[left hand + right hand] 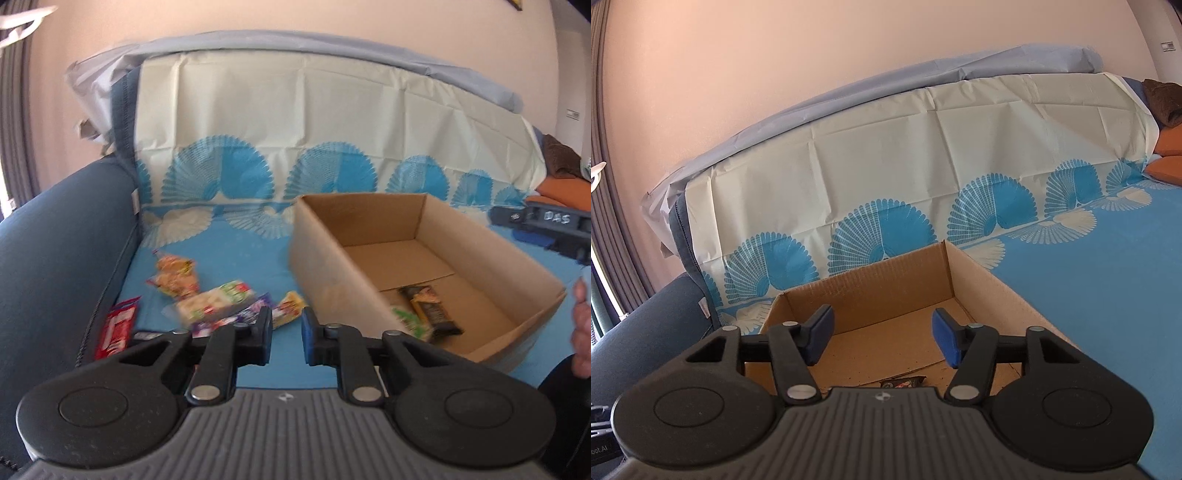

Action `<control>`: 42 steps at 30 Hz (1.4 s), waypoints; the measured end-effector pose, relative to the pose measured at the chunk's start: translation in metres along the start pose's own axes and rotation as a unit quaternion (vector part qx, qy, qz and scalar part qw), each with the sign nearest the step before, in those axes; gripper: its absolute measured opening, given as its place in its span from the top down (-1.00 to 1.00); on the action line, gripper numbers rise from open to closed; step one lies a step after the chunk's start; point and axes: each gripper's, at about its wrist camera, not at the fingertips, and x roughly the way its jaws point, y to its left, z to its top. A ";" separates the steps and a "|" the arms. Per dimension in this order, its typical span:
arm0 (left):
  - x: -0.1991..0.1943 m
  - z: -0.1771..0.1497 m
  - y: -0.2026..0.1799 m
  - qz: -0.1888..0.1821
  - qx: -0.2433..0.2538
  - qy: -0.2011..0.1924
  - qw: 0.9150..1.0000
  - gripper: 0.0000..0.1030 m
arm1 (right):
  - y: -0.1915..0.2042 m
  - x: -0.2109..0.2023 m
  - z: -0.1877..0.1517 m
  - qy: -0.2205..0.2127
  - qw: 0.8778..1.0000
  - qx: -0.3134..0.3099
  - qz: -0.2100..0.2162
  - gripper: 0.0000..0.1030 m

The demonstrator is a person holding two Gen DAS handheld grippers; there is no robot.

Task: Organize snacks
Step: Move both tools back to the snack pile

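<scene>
An open cardboard box [332, 258] sits on a blue cloth on the sofa seat. Inside it lie a dark snack bar [428, 306] and a green-and-white packet [410, 321]. Left of the box lie loose snacks: an orange packet [173, 275], a green-and-white packet [218, 301], a purple packet [236, 317], a yellow packet [290, 306] and a red packet [116, 326]. My left gripper [286, 338] is empty, its jaws a little apart, just above the loose snacks. My right gripper [882, 338] is open and empty over the box [879, 288]; a dark wrapper [905, 382] shows below it.
The dark blue sofa arm [55, 240] borders the snacks on the left. The cloth-covered backrest [295, 110] rises behind. Orange cushions [565, 192] lie far right. The right gripper's body [546, 225] and a hand [581, 325] show at the right edge.
</scene>
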 end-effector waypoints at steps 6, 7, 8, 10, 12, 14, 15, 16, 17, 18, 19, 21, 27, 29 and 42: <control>0.032 0.009 0.078 0.124 -0.073 0.030 0.989 0.66 | 0.017 -0.004 -0.003 0.003 0.999 -0.036 0.029 0.24; 0.041 0.009 0.081 0.146 -0.061 0.034 0.987 0.64 | 0.020 -0.004 -0.004 0.004 0.999 -0.043 0.030 0.24; 0.052 0.008 0.085 0.165 -0.053 0.046 0.984 0.61 | 0.024 -0.004 -0.005 0.006 0.998 -0.052 0.030 0.24; 0.077 0.007 0.091 0.198 -0.041 0.084 0.976 0.53 | 0.031 -0.004 -0.008 0.010 0.997 -0.070 0.031 0.24; 0.094 0.003 0.092 0.232 -0.015 0.094 0.968 0.22 | 0.038 -0.004 -0.011 0.013 0.995 -0.092 0.033 0.24; 0.111 0.000 0.091 0.259 0.011 0.110 0.960 -0.11 | 0.044 -0.005 -0.014 0.016 0.993 -0.114 0.035 0.24; 0.120 -0.004 0.092 0.266 0.017 0.122 0.956 -0.13 | 0.047 -0.005 -0.015 0.017 0.991 -0.124 0.036 0.24; 0.125 -0.006 0.094 0.271 0.021 0.133 0.953 -0.13 | 0.050 -0.004 -0.017 0.020 0.990 -0.134 0.039 0.23; 0.132 -0.008 0.097 0.276 0.022 0.142 0.950 -0.13 | 0.052 -0.004 -0.018 0.024 0.989 -0.142 0.041 0.21; 0.138 -0.010 0.100 0.281 0.021 0.151 0.948 -0.12 | 0.055 -0.003 -0.019 0.027 0.987 -0.150 0.043 0.20; 0.141 -0.011 0.104 0.282 0.018 0.156 0.946 -0.05 | 0.058 -0.002 -0.021 0.031 0.986 -0.158 0.046 0.18; 0.145 -0.014 0.110 0.282 0.005 0.167 0.945 0.39 | 0.065 -0.002 -0.024 0.037 0.983 -0.172 0.050 0.16; 0.121 -0.007 0.125 0.250 -0.071 0.129 0.957 0.81 | 0.104 0.004 -0.027 0.078 0.979 -0.174 0.074 0.13; 0.106 -0.005 0.131 0.216 -0.110 0.108 0.964 0.83 | 0.132 0.009 -0.028 0.093 0.977 -0.171 0.086 0.14; 0.036 -0.010 0.163 0.033 -0.338 0.084 0.937 0.84 | 0.245 0.151 -0.100 0.257 0.961 -0.090 -0.052 0.09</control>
